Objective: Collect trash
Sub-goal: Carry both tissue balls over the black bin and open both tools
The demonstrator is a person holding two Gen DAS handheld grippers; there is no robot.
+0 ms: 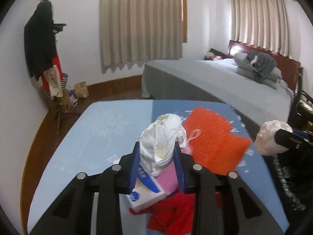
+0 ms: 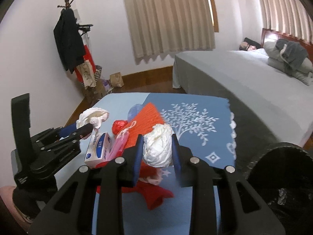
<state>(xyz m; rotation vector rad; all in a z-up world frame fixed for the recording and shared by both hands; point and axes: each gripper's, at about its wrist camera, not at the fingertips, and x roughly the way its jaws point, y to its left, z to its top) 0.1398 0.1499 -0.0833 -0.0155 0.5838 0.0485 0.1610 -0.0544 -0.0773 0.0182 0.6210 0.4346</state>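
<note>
Left tool (image 1: 157, 152): closed on a crumpled white wad (image 1: 162, 137), which is pinched between the two blue pads (image 1: 135, 164) and held clear above the surface (image 1: 93, 137). The right wrist view confirms this from the side, the same wad bulging past the tips.

Right tool (image 2: 157, 150): likewise clamped on a second white wad (image 2: 158, 146), rounder and more tightly balled, squeezed between its blue pads (image 2: 138, 156). In the left wrist view this wad shows at the right, held near the rim of a black bin bag (image 1: 293, 176); in the right wrist view the bag's dark opening sits at lower right, just beside the tool (its contents cannot be made out).

Items lying on the surface, which carries a light blue cover and a darker blue cloth (image 2: 195, 125) with a white tree pattern:
- an orange textured mat (image 1: 213, 137), overlapping the blue cloth;
- a white and blue tissue box (image 2: 97, 148), beside the mat;
- a pink bag (image 2: 119, 145), touching the box;
- a red crumpled ball (image 2: 119, 126), at the mat's near edge;
- a red cloth (image 1: 172, 213), under both tools.

Surroundings: a bed (image 1: 215, 78) with grey cover beyond the surface, a coat stand (image 1: 45, 45) with dark garments at the left wall, curtains (image 1: 140, 21) drawn.
</note>
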